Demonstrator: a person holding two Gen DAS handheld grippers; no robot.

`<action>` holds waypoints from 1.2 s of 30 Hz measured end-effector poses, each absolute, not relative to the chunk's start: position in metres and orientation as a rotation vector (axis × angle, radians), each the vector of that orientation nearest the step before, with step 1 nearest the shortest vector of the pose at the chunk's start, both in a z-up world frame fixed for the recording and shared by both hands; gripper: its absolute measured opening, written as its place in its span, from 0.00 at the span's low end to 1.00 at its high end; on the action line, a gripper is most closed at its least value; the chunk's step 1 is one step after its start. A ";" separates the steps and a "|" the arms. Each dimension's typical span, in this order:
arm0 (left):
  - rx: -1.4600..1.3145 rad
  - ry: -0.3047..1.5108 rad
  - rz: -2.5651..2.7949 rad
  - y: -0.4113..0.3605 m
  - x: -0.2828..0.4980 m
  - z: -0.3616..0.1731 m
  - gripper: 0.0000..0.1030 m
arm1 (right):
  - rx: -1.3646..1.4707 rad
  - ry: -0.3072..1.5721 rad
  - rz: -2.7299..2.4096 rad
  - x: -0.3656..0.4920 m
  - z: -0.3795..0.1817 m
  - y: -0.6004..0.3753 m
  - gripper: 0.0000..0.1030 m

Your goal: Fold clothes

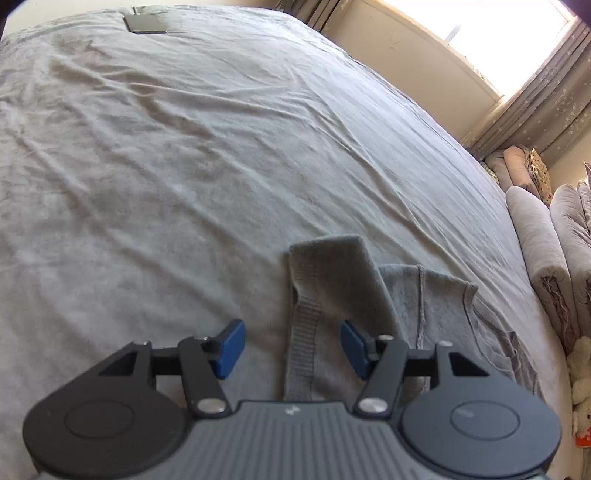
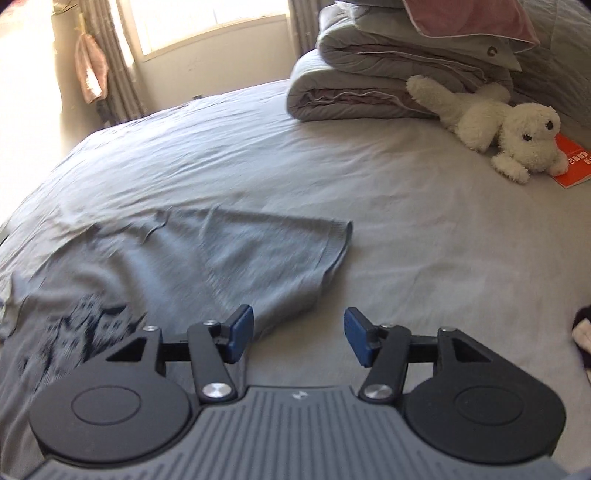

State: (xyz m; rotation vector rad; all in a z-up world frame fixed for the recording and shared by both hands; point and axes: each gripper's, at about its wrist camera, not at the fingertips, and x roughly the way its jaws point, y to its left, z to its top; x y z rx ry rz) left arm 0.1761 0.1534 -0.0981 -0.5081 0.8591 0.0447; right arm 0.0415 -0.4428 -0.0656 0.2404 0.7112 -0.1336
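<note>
The orange booklet (image 2: 570, 162) beside the plush dog (image 2: 513, 129) bears white print, too small to read.

Both views are taken from fisheye cameras mounted just behind the jaws of a hand-held gripper, angled down over the bed (image 1: 184, 147). The left hand-held gripper (image 1: 291, 345) is seen low and close above the grey shirt (image 1: 436, 295), facing a window (image 1: 480, 26) and curtains at upper right. The right hand-held gripper (image 2: 299, 339) is aimed across the bed toward folded quilts (image 2: 388, 74) and a plush dog (image 2: 509, 125). The bedsheet, the shirt and the window wall are shared by both — only from different sides.
</note>
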 end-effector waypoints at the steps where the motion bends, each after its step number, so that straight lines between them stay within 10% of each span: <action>1: -0.484 0.849 0.045 0.150 0.177 -0.099 0.58 | 0.245 0.706 -0.141 0.052 -0.068 -0.447 0.57; 5: -0.383 0.814 0.046 0.137 0.180 -0.101 0.53 | 0.164 0.704 -0.128 0.095 -0.080 -0.452 0.59; 11: -0.250 0.806 0.054 0.122 0.182 -0.108 0.05 | 0.024 0.704 0.013 0.157 -0.086 -0.423 0.61; 22: -0.264 0.861 0.060 0.125 0.175 -0.102 0.03 | -0.369 0.725 0.193 0.248 -0.111 -0.332 0.69; 24: -0.251 0.875 0.086 0.128 0.174 -0.100 0.03 | -0.347 0.740 0.241 0.248 -0.111 -0.334 0.44; 25: -0.251 0.883 0.099 0.129 0.173 -0.099 0.03 | -0.342 0.745 0.260 0.247 -0.111 -0.335 0.02; 36: -0.171 0.932 0.164 0.123 0.174 -0.099 0.04 | -0.445 0.681 -0.001 0.249 -0.110 -0.326 0.00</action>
